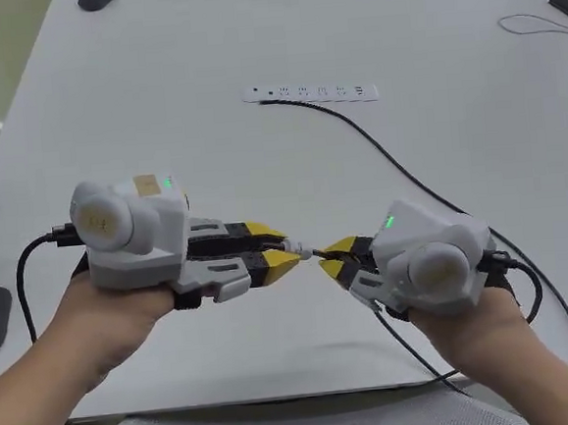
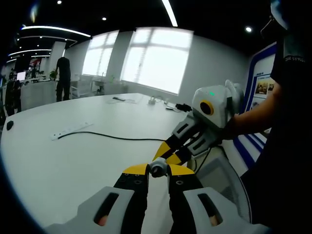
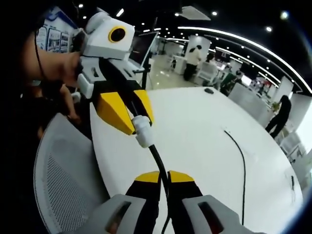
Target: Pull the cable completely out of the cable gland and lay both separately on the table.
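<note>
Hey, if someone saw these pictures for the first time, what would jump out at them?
The two yellow-tipped tongs meet almost tip to tip over the near edge of the white table: the left tongs grip a white cable gland, the right tongs the black cable running out of it. Farther back lies a white power strip with its black cord.

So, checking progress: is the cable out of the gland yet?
In. The black cable runs from the right tool straight into the white gland, held by the left tool.
</note>
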{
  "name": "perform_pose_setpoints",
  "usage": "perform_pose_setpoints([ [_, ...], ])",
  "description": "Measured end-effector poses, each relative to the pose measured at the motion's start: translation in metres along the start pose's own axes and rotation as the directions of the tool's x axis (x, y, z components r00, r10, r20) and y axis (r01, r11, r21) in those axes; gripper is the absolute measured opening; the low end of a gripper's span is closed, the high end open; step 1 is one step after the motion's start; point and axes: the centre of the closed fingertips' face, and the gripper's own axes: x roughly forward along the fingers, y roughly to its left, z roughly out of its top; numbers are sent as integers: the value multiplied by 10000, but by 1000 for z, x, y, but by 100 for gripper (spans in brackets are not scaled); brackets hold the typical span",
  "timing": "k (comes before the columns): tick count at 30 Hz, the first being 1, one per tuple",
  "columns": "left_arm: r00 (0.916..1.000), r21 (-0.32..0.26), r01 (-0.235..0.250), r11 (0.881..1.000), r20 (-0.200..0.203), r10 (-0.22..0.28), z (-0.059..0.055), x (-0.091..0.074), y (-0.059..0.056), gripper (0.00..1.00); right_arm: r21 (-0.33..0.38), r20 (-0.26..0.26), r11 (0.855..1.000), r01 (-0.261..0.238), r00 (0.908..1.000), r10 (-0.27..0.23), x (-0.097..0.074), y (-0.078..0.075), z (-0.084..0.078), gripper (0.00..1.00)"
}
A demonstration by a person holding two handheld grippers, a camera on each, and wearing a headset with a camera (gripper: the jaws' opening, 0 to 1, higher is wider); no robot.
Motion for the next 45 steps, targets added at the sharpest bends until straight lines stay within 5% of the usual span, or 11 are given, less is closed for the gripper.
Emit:
perform_pose_setpoints([
  [10,10000,-48,-44,10000,58,44,0,0,2,15,1533,-430,9881,107,9991,-41,-2,-10,-35,0],
  [18,9999,-87,-83,9999,94,84,-2,-1,4,15,1209,-935,9922,301,9954,-188,-4,-10,-49,0],
  [31,9999,-36,-152,9999,62,152,-13,-2,2,15,1087,-1031,9933,396,9943,-284,-9,-15,-48,0],
  [45,9997,-177,-205,9996,89,207,-32,-6,2,15,814,-904,9962,309,9956,-235,-4,-26,-21,0],
])
